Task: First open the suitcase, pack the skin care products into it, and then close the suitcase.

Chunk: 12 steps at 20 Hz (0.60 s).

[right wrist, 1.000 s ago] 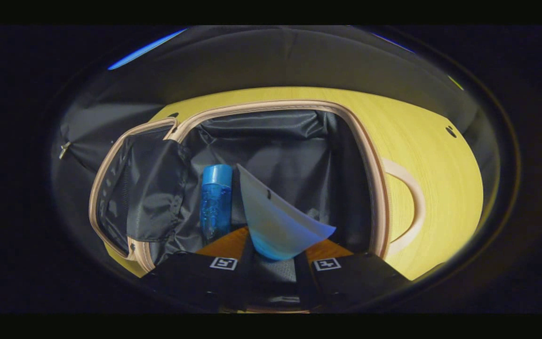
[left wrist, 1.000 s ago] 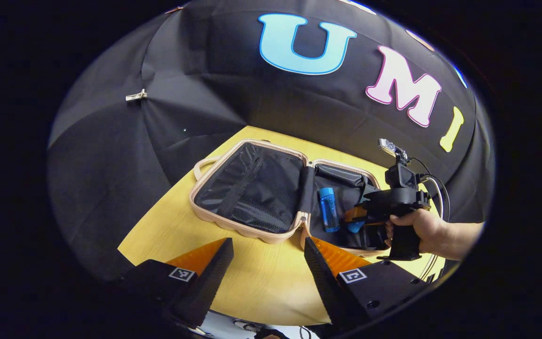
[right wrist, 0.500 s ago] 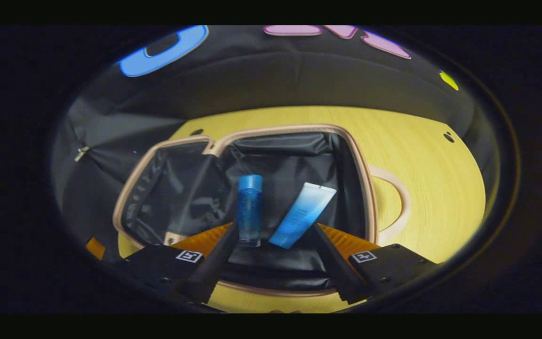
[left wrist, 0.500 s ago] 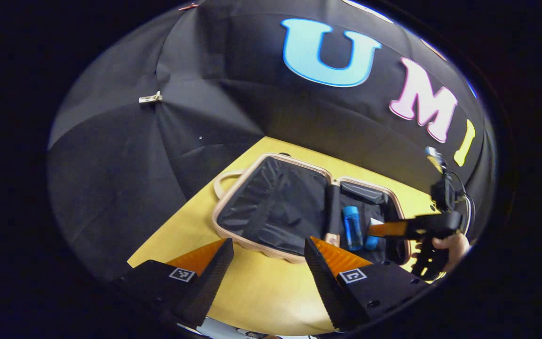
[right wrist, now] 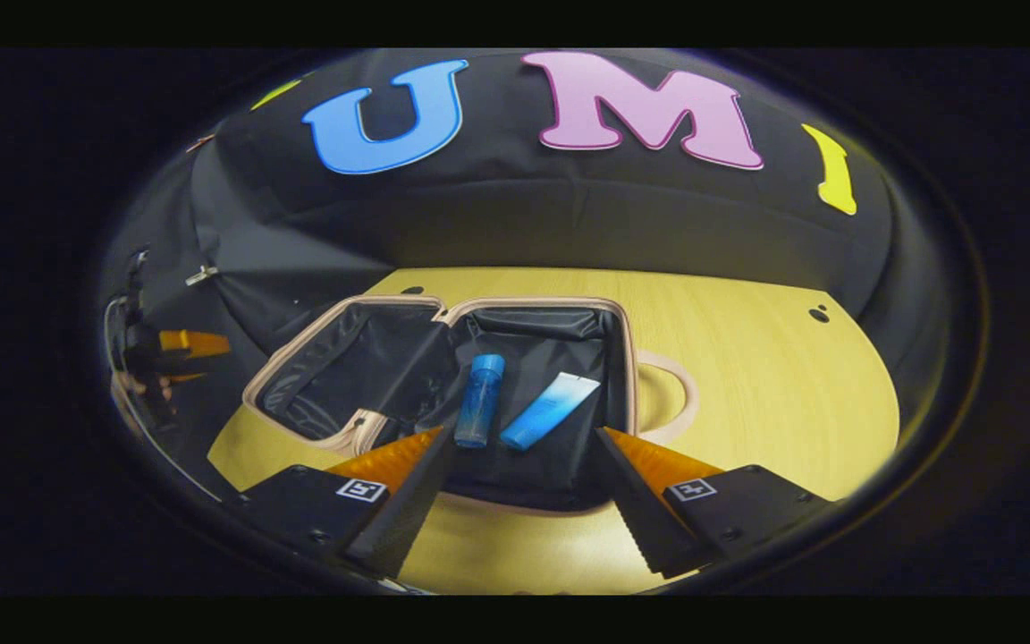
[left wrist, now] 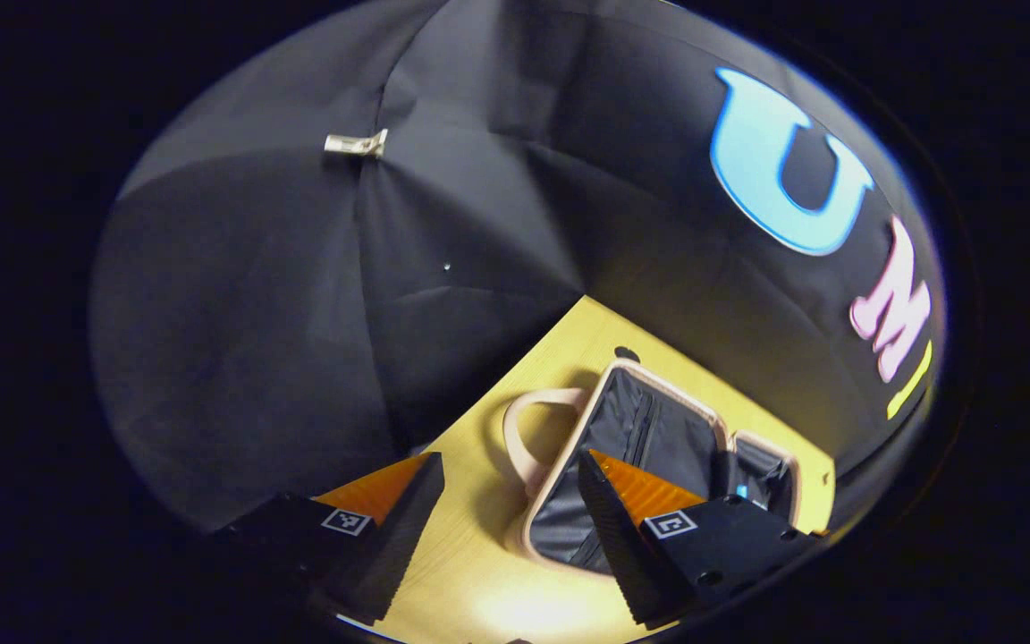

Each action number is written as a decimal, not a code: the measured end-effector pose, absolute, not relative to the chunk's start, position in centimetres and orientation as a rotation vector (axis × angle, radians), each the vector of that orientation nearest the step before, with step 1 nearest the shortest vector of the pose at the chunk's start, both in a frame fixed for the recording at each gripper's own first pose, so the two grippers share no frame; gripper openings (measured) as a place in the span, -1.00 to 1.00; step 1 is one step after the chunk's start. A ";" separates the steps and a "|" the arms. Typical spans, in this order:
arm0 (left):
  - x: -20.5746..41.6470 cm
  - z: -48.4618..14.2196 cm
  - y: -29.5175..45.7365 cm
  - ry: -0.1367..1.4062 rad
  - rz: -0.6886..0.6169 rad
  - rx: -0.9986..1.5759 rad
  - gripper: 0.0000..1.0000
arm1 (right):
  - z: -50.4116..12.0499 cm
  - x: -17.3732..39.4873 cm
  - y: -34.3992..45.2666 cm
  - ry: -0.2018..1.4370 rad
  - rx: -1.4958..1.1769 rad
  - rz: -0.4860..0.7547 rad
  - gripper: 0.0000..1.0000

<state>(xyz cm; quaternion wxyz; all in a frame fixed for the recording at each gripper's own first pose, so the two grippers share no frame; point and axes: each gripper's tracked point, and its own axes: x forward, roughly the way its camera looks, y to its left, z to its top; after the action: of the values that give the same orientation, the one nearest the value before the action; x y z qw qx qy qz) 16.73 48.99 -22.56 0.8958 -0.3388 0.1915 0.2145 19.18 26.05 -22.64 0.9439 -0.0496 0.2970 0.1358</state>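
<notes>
Suitcase, small, pink-beige shell with black fabric lining (left wrist: 649, 438), lies open on the yellow wooden table (left wrist: 470, 572) in the left gripper view, its looped handle (left wrist: 524, 438) just ahead of the left gripper (left wrist: 510, 514), whose jaws stand apart and empty.

Right gripper view: same suitcase (right wrist: 372, 358), both halves flat. Blue translucent bottle with blue cap (right wrist: 480, 400) and blue-white squeeze tube (right wrist: 549, 410) lie side by side in the right half. Right gripper (right wrist: 522, 487), released, holds nothing, near the front rim. Left gripper (right wrist: 184, 344) at far left.

Risk on closing: loose items may roll towards the hinge or rim and jam the lid; the case could slide on the smooth table.
</notes>
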 end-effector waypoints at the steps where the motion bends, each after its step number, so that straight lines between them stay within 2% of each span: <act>1: 17.9 -23.1 49.7 0.393 0.431 -0.745 0.89 | -22.8 18.3 25.5 0.610 -0.114 0.281 0.94; 5: 21.4 -26.9 51.9 0.423 0.415 -0.855 0.87 | -24.3 14.1 23.2 0.713 -0.080 0.267 0.95; 9: 24.0 -29.2 51.0 0.435 0.323 -1.105 0.83 | -25.0 11.2 21.4 0.750 -0.121 0.266 0.94; 12: 25.3 -30.6 50.8 0.418 0.304 -1.220 0.62 | -25.7 10.6 20.2 0.787 -0.078 0.234 0.95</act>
<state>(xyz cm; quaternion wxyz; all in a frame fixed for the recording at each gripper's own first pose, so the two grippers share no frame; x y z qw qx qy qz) 25.31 50.81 -30.62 0.7883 -0.5665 0.1940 0.1413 10.59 20.22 -25.70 0.9162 -0.0378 0.3824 0.1137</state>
